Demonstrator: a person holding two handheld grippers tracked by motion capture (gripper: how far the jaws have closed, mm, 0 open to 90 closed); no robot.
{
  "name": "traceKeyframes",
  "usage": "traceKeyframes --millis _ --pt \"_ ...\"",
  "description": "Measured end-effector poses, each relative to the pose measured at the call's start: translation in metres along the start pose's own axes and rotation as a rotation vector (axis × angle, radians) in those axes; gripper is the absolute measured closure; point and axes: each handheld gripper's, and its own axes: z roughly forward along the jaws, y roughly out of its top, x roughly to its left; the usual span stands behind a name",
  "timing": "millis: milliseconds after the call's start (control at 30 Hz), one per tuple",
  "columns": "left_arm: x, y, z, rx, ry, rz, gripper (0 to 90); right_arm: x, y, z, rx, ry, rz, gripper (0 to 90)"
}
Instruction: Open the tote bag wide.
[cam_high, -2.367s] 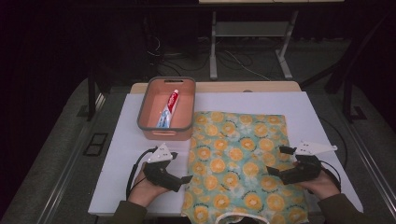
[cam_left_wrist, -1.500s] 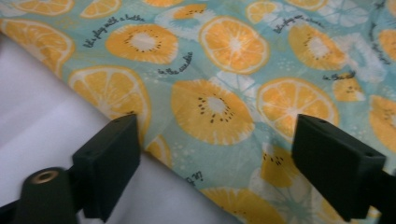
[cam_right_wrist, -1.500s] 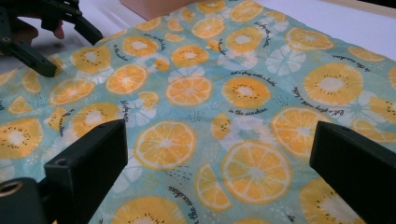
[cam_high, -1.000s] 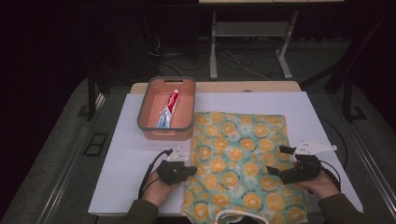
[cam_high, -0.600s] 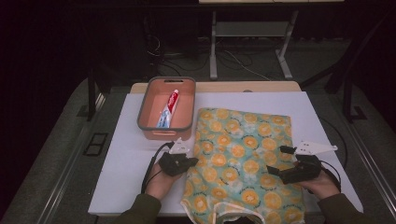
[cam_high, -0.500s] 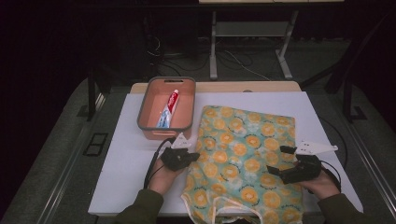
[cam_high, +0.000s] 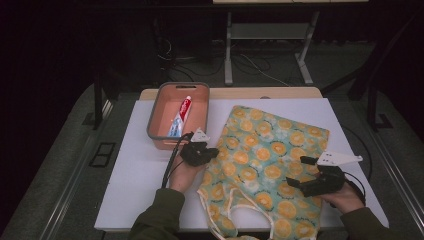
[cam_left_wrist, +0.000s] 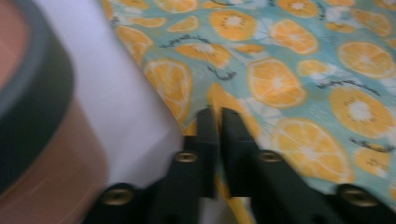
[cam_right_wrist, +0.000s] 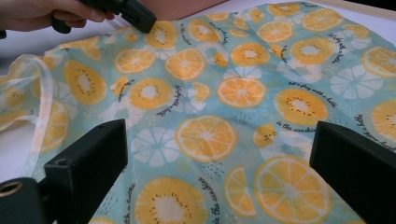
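A teal cloth bag (cam_high: 270, 155) printed with orange slices lies tilted on the white mat (cam_high: 135, 175), its handles (cam_high: 235, 215) toward the person. My left gripper (cam_high: 212, 151) rests at the bag's left edge beside the bin. In the left gripper view its jaws (cam_left_wrist: 217, 112) have just been opening; a narrow gap shows, with the bag's edge (cam_left_wrist: 289, 84) lying between them. My right gripper (cam_high: 296, 171) is open over the bag's right part. Its wide-spread jaws (cam_right_wrist: 217, 128) hover above the fabric (cam_right_wrist: 210, 93) with nothing gripped. The left gripper (cam_right_wrist: 135, 14) appears far off in the right gripper view.
A salmon bin with a grey rim (cam_high: 152, 127) stands at the mat's back left and holds a toothpaste tube (cam_high: 181, 115). The bin's wall (cam_left_wrist: 37, 116) is close on the left of my left gripper. Cables and table legs lie on the dark floor beyond.
My left gripper moved away from the person toward the bin, dragging the bag's left edge so the bag now lies slanted. The right gripper stayed where it was.
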Motion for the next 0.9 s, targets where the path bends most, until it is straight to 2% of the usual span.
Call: traceKeyframes --millis 100,133,233,300,333,400,600,767,867,900 --pt "-0.002 0.0 -0.01 -0.017 0.019 -0.014 59.1 0.0 0.0 -0.001 -0.001 0.0 -0.001 3.9" --pt "-0.003 0.0 -0.016 -0.009 0.027 -0.017 53.3 0.0 0.0 -0.001 -0.003 0.0 -0.001 3.9" --pt "-0.008 -0.005 -0.036 -0.044 0.038 -0.029 44.2 0.0 0.0 -0.001 -0.004 0.0 0.001 3.9" --pt "-0.01 -0.012 -0.048 -0.05 0.031 -0.048 38.2 0.0 0.0 -0.001 -0.003 0.001 0.0 3.9" --pt "-0.012 -0.017 -0.053 -0.051 0.025 -0.056 38.2 0.0 0.0 -0.001 -0.003 0.001 0.0 3.9" --pt "-0.017 -0.027 -0.062 -0.049 0.013 -0.058 32.3 0.0 0.0 0.0 -0.001 0.002 -0.001 3.9" --pt "-0.033 -0.054 -0.073 -0.004 -0.018 -0.051 29.7 0.001 0.0 0.0 0.001 -0.003 -0.001 3.9" --pt "-0.046 -0.065 -0.072 0.033 -0.057 -0.056 30.4 0.0 0.0 0.0 0.004 -0.007 -0.003 3.9" --pt "-0.047 -0.067 -0.066 0.074 -0.068 -0.046 33.1 0.0 -0.001 0.0 0.006 -0.007 -0.003 3.9" --pt "-0.047 -0.068 -0.065 0.089 -0.077 -0.047 39.1 0.001 -0.001 0.0 0.008 -0.009 -0.003 3.9"
